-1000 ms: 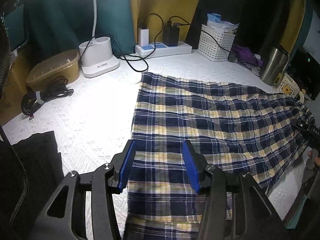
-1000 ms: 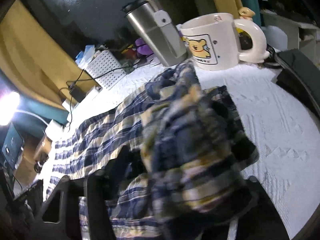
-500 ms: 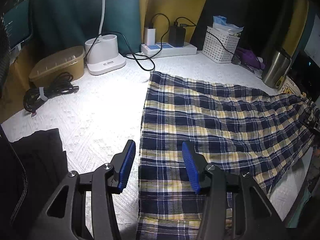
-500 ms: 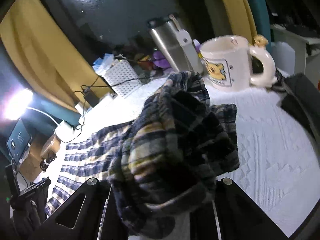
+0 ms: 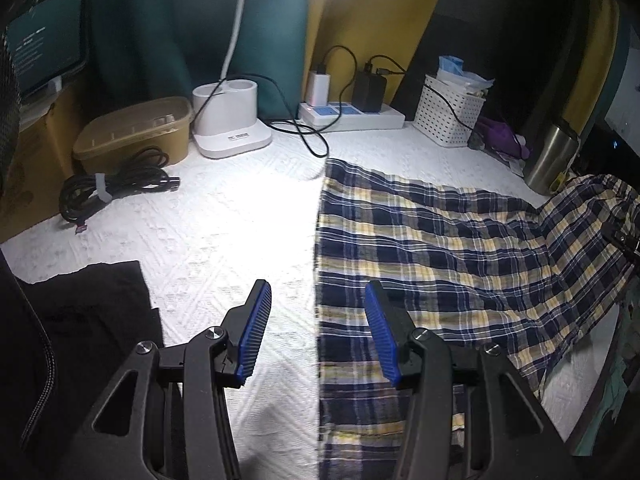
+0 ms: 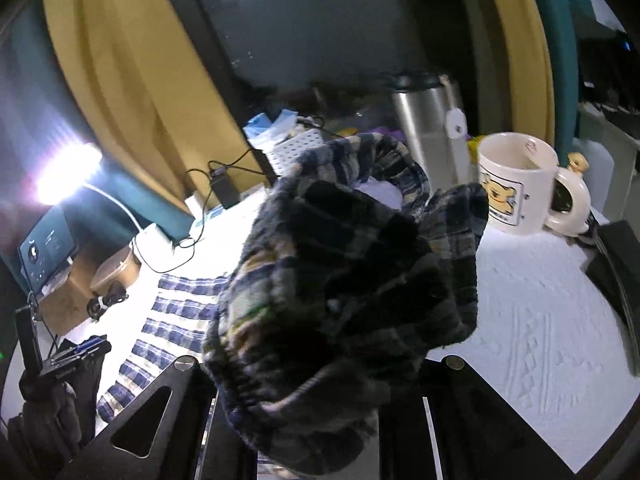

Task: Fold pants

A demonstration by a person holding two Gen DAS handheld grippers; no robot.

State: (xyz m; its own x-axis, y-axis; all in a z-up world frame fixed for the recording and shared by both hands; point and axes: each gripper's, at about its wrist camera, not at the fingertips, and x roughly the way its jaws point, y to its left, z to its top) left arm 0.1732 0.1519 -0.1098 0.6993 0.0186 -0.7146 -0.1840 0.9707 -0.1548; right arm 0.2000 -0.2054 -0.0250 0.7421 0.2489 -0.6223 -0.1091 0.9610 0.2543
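Blue and yellow plaid pants [image 5: 440, 248] lie flat on the white textured table cover [image 5: 224, 232]. Their right end rises off the table toward my right gripper [image 5: 624, 240] at the picture's edge. In the right wrist view a dark bunch of the pants [image 6: 340, 280] fills the middle, and my right gripper [image 6: 320, 380] is shut on it, with its fingertips hidden by cloth. My left gripper [image 5: 316, 332] hangs open above the pants' left edge with nothing between its blue pads [image 5: 256, 332]. It also shows far left in the right wrist view as the left gripper [image 6: 76, 356].
Along the back stand a brown container [image 5: 136, 136], a white lamp base [image 5: 230, 124], a power strip [image 5: 352, 114] with chargers, a white basket [image 5: 450, 116] and a steel tumbler [image 5: 550, 160]. A bear mug [image 6: 516, 184] stands beside the tumbler. A cable bundle [image 5: 112, 188] and black cloth [image 5: 80, 312] lie left.
My right gripper has closed on the bunched end of the pants and lifted it off the table. My left gripper has drifted left, from over the cloth to over its left edge.
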